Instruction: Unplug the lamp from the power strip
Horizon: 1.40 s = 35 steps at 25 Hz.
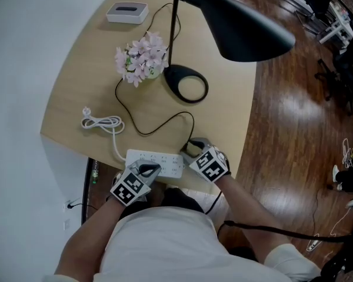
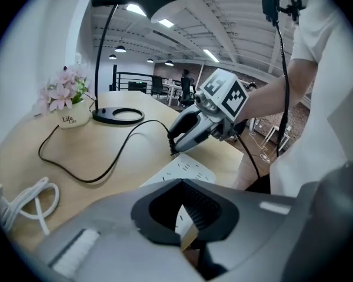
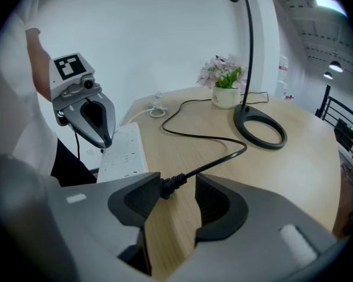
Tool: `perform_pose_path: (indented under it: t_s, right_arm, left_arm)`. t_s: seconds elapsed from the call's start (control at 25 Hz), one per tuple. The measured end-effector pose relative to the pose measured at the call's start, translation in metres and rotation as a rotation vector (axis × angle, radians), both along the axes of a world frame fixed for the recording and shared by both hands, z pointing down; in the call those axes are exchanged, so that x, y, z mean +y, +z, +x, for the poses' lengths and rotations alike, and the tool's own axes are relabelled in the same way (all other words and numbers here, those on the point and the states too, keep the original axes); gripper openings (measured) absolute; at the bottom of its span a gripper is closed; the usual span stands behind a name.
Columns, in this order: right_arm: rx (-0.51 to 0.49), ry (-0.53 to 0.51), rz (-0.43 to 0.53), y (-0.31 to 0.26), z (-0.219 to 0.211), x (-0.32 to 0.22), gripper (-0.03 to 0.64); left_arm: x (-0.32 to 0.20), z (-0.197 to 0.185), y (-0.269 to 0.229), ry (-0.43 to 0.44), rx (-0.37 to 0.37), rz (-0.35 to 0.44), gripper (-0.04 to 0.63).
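Right gripper point(image 3: 177, 207) open around plug point(image 3: 166, 185) lying flat, cord end toward lamp point(image 3: 260, 128); left gripper point(image 2: 185, 219) closed.

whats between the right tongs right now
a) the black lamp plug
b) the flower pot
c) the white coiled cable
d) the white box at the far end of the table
a: in the right gripper view the black lamp plug, with its cord trailing off toward the lamp, lies between the right tongs, which stand apart rather than clamped on it.
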State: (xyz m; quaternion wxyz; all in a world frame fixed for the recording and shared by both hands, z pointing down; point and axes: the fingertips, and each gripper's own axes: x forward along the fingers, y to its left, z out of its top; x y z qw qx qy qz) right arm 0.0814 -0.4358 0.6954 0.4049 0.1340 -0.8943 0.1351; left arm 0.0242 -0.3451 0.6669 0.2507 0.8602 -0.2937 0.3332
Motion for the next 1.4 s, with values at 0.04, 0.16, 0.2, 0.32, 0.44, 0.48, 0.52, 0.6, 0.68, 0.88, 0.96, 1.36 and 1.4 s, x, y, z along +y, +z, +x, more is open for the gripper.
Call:
perform_pose_path:
  t_s: [0.04, 0.16, 0.2, 0.32, 0.44, 0.48, 0.52, 0.6, 0.68, 0.88, 0.96, 1.36, 1.4]
  right_arm:
    - [-0.016, 0.029, -0.005, -0.002, 0.003, -0.001, 0.193]
    - [-0.052, 0.121, -0.011, -0.003, 0.016, -0.005, 0.201]
    - [-0.057, 0.155, -0.009, -0.002, 0.021, -0.005, 0.201]
    - [-0.077, 0.248, 0.007, -0.011, 0.033, 0.002, 0.215]
    - [-0.094, 0.294, 0.047, -0.03, 0.04, 0.018, 0.225]
    - [-0.104, 0.303, 0.064, -0.039, 0.04, 0.027, 0.225]
    - [-0.114, 0.308, 0.082, -0.049, 0.039, 0.038, 0.225]
    - [-0.129, 0.312, 0.117, -0.068, 0.033, 0.067, 0.225]
    - [-0.14, 0.317, 0.14, -0.088, 0.024, 0.103, 0.225]
    - [-0.19, 0.366, 0.179, -0.138, -0.011, 0.213, 0.225]
    - [-0.211, 0.383, 0.196, -0.155, -0.028, 0.259, 0.225]
    - [-0.242, 0.397, 0.243, -0.201, -0.061, 0.428, 0.225]
    - [-0.245, 0.396, 0.252, -0.205, -0.059, 0.441, 0.225]
  left_arm:
    - [0.001, -0.002, -0.006, -0.015, 0.012, 0.011, 0.003]
    - [0.004, -0.008, -0.023, -0.063, 0.055, 0.032, 0.003]
    - [0.006, -0.011, -0.027, -0.07, 0.063, 0.037, 0.003]
    - [0.018, -0.02, -0.04, -0.066, 0.077, 0.057, 0.003]
    - [0.033, -0.029, -0.056, -0.058, 0.1, 0.09, 0.003]
    - [0.04, -0.032, -0.063, -0.052, 0.112, 0.106, 0.003]
    - [0.048, -0.036, -0.07, -0.046, 0.125, 0.125, 0.003]
    - [0.069, -0.045, -0.087, -0.034, 0.156, 0.166, 0.003]
    - [0.096, -0.056, -0.107, -0.026, 0.188, 0.21, 0.005]
    - [0.186, -0.099, -0.161, -0.011, 0.262, 0.303, 0.003]
    - [0.224, -0.12, -0.173, -0.01, 0.278, 0.33, 0.005]
    - [0.358, -0.159, -0.197, 0.012, 0.31, 0.403, 0.005]
    - [0.369, -0.157, -0.2, 0.012, 0.309, 0.414, 0.005]
